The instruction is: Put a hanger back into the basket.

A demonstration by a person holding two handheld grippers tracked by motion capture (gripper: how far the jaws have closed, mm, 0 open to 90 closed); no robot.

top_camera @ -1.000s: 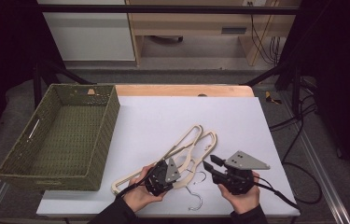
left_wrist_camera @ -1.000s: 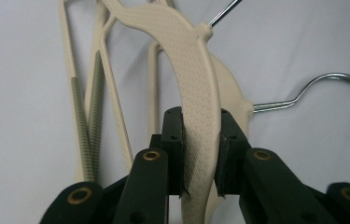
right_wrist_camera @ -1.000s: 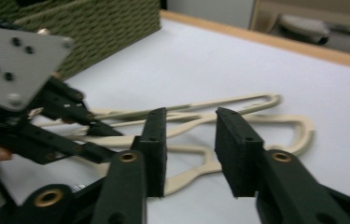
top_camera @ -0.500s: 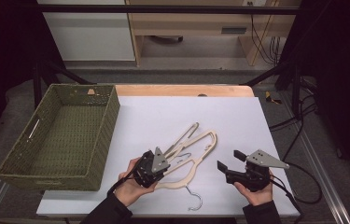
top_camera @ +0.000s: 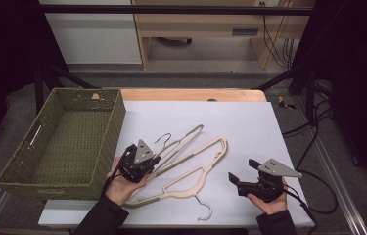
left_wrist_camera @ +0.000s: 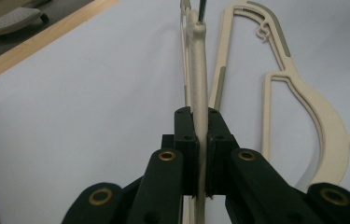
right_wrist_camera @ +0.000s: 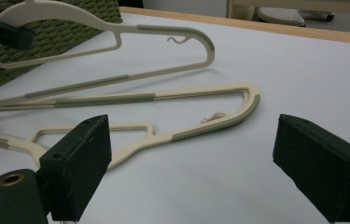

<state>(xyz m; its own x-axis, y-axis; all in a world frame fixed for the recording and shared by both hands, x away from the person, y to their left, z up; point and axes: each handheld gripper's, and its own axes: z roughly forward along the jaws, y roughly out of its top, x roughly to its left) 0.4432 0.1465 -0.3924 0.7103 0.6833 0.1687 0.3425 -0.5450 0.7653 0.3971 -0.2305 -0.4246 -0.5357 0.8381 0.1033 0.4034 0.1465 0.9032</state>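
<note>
left gripper (top_camera: pixel 148 165): jaws clamped tight on the thin bar of the upper hanger (top_camera: pixel 183 142), near its neck; the left gripper view shows the pads (left_wrist_camera: pixel 185 140) squeezing the cream bar edge-on.
right gripper (top_camera: pixel 234 179): jaws wide apart, having just been opening, nothing between them; held low over the table (top_camera: pixel 249 122) near its front right, well apart from both hangers.
upper hanger: cream plastic w/ grey-green grip strips, metal hook (top_camera: pixel 163 139) pointing toward the basket; one end raised by the left gripper, far end looks to rest near the lower hanger.
lower hanger (top_camera: pixel 195 178): same make, flat on the table, hook (top_camera: pixel 203 211) toward the front edge; lies partly under/beside the upper one.
basket (top_camera: pixel 108 142): green woven, at table left, just beside the left hand (top_camera: pixel 122 188); probably the drop spot.
handling: light, stiff, thin, smooth plastic; prob. slips or pivots in a one-point grip, so it'll swing.
grip pt: best near the neck or on a ribbed strip, for balance & friction.
risk: hooks & open frames can snag each other; lift clear before moving across.
</note>
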